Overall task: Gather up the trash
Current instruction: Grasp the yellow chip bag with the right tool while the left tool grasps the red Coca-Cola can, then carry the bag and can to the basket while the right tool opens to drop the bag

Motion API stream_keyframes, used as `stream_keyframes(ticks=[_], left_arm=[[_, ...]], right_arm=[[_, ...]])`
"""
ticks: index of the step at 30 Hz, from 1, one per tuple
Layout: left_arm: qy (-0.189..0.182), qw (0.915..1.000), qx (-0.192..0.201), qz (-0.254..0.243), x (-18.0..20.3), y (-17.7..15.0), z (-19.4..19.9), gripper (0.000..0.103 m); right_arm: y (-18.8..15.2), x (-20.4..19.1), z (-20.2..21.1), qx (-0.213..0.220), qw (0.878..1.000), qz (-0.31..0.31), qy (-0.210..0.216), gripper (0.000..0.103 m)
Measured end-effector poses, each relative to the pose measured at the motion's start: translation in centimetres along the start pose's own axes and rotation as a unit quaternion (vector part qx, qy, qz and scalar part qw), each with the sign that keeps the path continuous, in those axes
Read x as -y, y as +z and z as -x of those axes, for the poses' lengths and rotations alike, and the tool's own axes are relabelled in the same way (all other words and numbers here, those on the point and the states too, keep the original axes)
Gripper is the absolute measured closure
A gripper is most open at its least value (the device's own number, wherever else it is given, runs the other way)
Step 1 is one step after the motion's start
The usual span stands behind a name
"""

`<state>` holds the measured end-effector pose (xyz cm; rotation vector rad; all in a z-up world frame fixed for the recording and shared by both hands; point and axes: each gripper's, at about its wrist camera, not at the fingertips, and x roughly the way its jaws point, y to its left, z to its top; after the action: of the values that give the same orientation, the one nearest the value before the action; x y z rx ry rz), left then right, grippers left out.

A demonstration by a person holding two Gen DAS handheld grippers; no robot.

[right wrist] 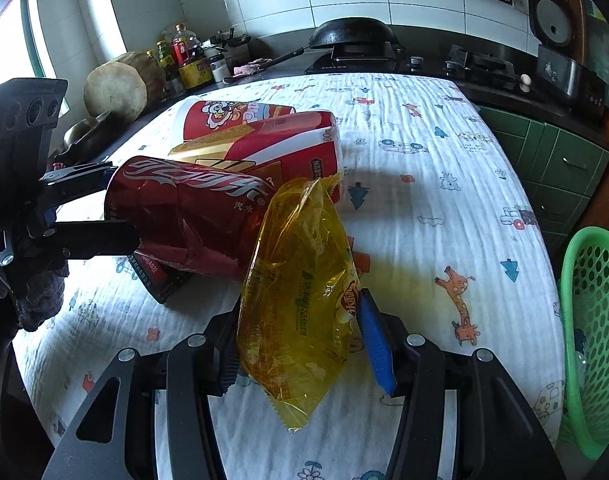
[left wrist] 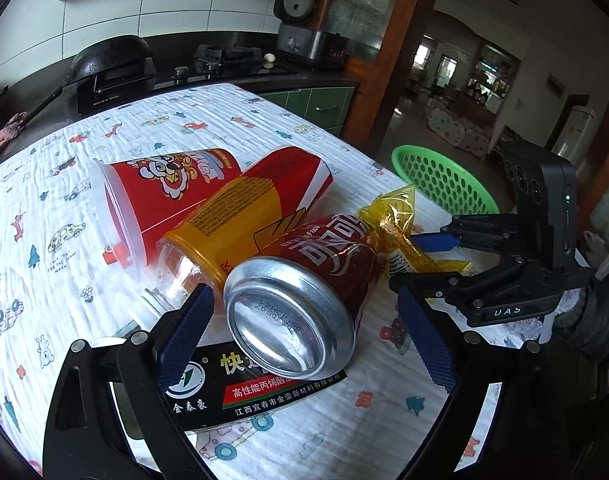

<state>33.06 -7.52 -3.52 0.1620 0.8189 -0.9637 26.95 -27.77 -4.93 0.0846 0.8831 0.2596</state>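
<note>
Yellow wrapper (right wrist: 300,312) pinched between the pads of the right gripper (right wrist: 304,344), lifted clear for carrying to the green basket (right wrist: 596,320) at the table edge. Left gripper (left wrist: 304,328) stands wide, straddling the red can (left wrist: 304,296) without pressing it, apparently lining up a grasp.

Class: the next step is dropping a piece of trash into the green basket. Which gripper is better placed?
Right gripper: it grips the yellow wrapper, beside the green basket. The left gripper's pads don't touch the can.
</note>
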Motion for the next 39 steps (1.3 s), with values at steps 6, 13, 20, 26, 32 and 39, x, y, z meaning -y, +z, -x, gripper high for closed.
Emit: stream_keyframes(ticks=[6,13,20,26,32,39], left_arm=[[-0.011,0.9998,0.003,-0.013,1.1,-0.2,0.4,0.013],[0.007,0.9989,-0.01,-0.046,2.1,-0.5,0.1,0.021],[0.018,0.999,-0.015,-0.038,2.1,0.3,-0.8,0.021],[0.036,0.9988,-0.009,-0.032,2.4,0.3,-1.0,0.032],[0.055,0.9984,-0.003,-0.012,2.9,0.0,-0.4,0.034],[0.066,0.9978,0.002,0.005,4.7,-0.4,0.8,0.035]], right_arm=[[-0.1,0.1,-0.2,-0.002,1.0,-0.001,0.002,0.053],[-0.3,0.0,-0.4,-0.004,1.0,-0.001,0.004,0.053],[-0.3,-0.2,-0.2,-0.002,1.0,0.0,0.008,0.055],[-0.6,0.1,0.3,0.001,1.0,-0.007,0.005,0.056],[-1.0,0.2,1.7,0.013,1.0,-0.012,0.009,0.057],[-2.1,1.0,4.4,0.03,0.999,-0.021,0.001,0.057]])
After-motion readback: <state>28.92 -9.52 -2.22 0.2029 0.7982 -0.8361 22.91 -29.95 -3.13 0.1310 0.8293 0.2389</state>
